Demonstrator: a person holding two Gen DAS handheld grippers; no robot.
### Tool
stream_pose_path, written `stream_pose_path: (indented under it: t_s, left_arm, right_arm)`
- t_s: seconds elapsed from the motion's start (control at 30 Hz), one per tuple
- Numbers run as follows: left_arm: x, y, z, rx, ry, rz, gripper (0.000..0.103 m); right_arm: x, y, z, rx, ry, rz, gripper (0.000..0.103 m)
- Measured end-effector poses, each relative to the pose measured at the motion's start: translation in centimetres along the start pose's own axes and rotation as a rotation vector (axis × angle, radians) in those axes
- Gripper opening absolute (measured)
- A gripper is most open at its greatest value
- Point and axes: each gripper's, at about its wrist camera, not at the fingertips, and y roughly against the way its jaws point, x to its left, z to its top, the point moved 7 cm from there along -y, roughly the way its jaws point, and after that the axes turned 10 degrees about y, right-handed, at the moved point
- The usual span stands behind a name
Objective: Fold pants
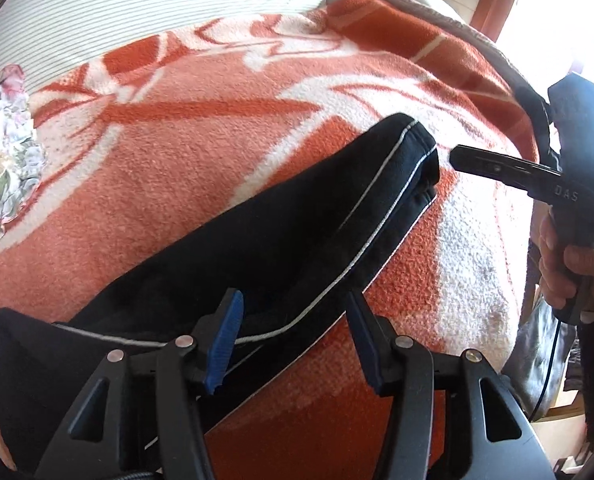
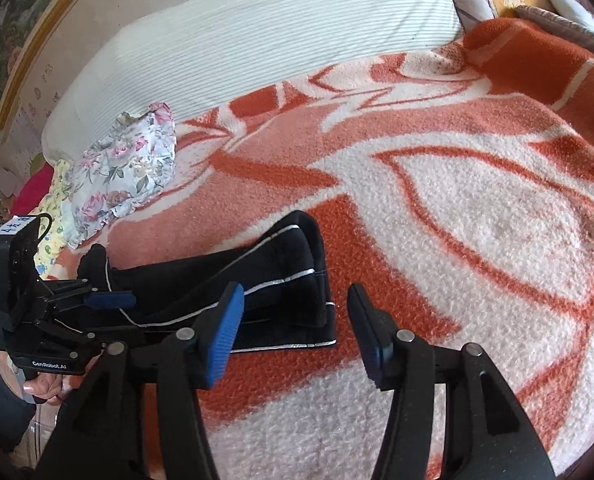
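Blue-padded fingers [image 1: 223, 344] of my left gripper [image 1: 293, 340] spread wide over the black pants [image 1: 257, 232], gripping nothing. My right gripper [image 2: 297, 332] is likewise wide open and empty, hovering above the blanket [image 2: 457, 208] just beside the pants' cuffs [image 2: 317, 280]. In the left view the pants run from near-left to far-right, cuffs toward my right gripper. They are dark fleece with thin white piping [image 1: 381, 176] along the seams, legs stacked one over the other. They lie on an orange-and-white blanket. A floral pillow [image 2: 125, 176] and a striped white cushion [image 2: 257, 32] sit beyond, well apart.
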Motion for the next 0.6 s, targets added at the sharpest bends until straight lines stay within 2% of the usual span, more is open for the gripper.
stream_pose_path:
  t_s: [0.13,0.23,0.6]
  left_arm:
    - [1.7,2.0,-0.2,-0.032,0.041,0.006,0.054]
    - [3.5,3.2,-0.2,-0.058,0.08,0.022,0.054]
    - [13.5,7.3,-1.1,-0.122,0.306,0.075,0.055]
  right_arm:
    - [1.3,1.4,0.6,-0.038,-0.006,0.03,0.055]
    - [2.9,1.4,0.8,-0.034,0.01,0.061,0.055]
    - [11.0,-2.7,1.5,0.028,0.117,0.168,0.055]
